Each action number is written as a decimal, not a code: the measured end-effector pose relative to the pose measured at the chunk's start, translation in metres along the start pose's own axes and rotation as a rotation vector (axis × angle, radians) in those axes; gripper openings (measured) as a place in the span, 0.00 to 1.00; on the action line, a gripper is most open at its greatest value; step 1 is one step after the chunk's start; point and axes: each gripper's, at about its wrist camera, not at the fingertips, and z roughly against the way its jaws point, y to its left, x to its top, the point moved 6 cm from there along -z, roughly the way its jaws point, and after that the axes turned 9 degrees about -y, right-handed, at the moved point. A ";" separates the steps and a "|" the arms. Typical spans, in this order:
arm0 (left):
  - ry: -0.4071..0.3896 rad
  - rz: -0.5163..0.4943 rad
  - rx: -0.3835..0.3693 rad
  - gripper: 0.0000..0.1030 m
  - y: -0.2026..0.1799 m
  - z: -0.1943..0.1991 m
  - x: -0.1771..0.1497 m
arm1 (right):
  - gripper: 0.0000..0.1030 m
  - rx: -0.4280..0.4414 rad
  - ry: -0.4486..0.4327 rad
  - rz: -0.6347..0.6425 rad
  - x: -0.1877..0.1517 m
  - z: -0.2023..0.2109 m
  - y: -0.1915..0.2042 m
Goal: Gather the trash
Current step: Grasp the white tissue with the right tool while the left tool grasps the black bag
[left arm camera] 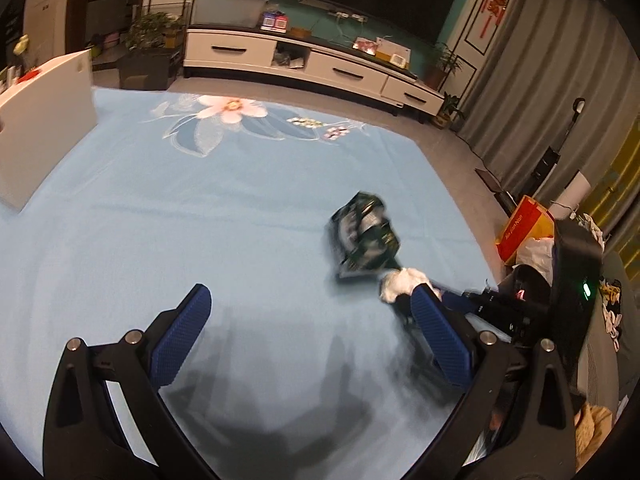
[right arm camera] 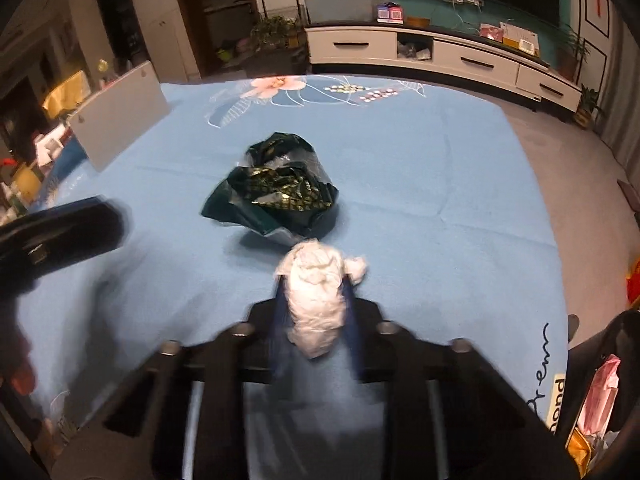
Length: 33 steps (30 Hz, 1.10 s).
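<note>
Right wrist: one white tissue wad (right arm camera: 318, 300), one dark wrapper (right arm camera: 276, 188)

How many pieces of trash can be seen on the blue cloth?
2. A crumpled white tissue sits between the right gripper pads near the cloth's front; a dark green wrapper lies just beyond it, mid-cloth. No others show.

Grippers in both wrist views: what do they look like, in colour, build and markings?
The left gripper has black angular arms with silver round bolt heads and blue pads with a dotted texture. The right gripper has the same black frame, silver bolts and blue fingers; from the left view, its black body carries a green light. No sleeves or cables show clearly.
</note>
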 end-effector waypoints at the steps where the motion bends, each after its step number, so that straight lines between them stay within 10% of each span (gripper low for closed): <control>1: 0.003 -0.002 -0.007 0.97 -0.005 -0.005 0.003 | 0.20 -0.013 -0.008 -0.022 -0.001 0.006 -0.006; 8: 0.039 -0.068 -0.022 0.93 -0.037 -0.051 0.009 | 0.20 -0.051 -0.101 -0.170 -0.016 0.068 -0.052; 16: 0.102 -0.097 -0.006 0.48 -0.049 -0.085 0.001 | 0.20 -0.064 -0.134 -0.213 -0.036 0.101 -0.065; 33: 0.037 -0.208 -0.048 0.44 -0.089 -0.031 -0.003 | 0.20 -0.093 -0.169 -0.275 -0.047 0.137 -0.070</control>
